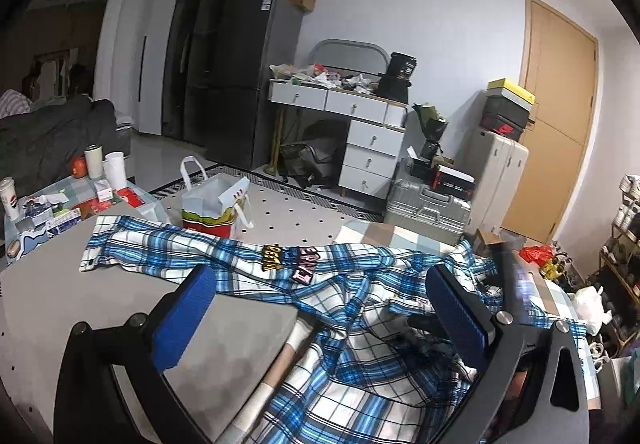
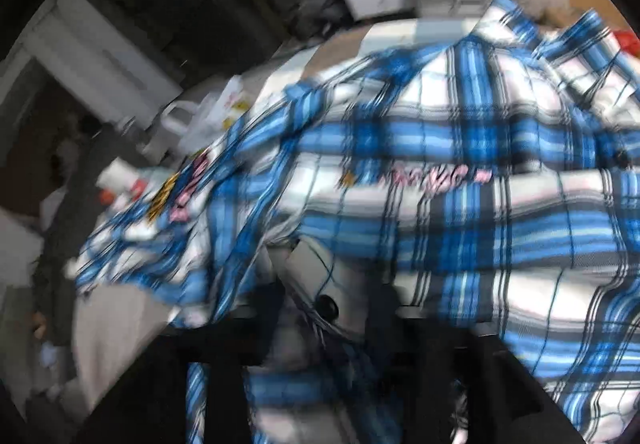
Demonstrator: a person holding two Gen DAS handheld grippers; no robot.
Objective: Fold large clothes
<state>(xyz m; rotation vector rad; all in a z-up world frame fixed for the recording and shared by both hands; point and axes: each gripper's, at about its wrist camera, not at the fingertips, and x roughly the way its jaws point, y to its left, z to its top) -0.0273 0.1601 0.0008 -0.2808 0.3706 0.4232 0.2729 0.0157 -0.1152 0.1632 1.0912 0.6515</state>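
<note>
Although the plaid shirt [image 1: 352, 308] lies mostly on the grey surface [image 1: 60, 284], it is far from flat: one sleeve stretches out to the left with its cuff near the edge, while the body sits bunched in loose ridges toward the right, embroidered patches facing up. The left claw [image 1: 320, 320] hangs just above it with its blue pads wide apart and nothing pinched between them. In the right wrist view the picture is badly smeared; the shirt [image 2: 440, 183] fills most of it and cloth with a dark button drapes over the right claw [image 2: 324, 324], whose jaws look parted, though I cannot tell whether fabric is caught on them. Thin woven cotton like this should be light, limp and quick to slide over a smooth top, so it will likely sag and fold on itself wherever it is lifted. Hems, the collar, shoulder seams and cuffs are probably the firmest places to pinch, since doubled cloth there gives the pads something to bite.
</note>
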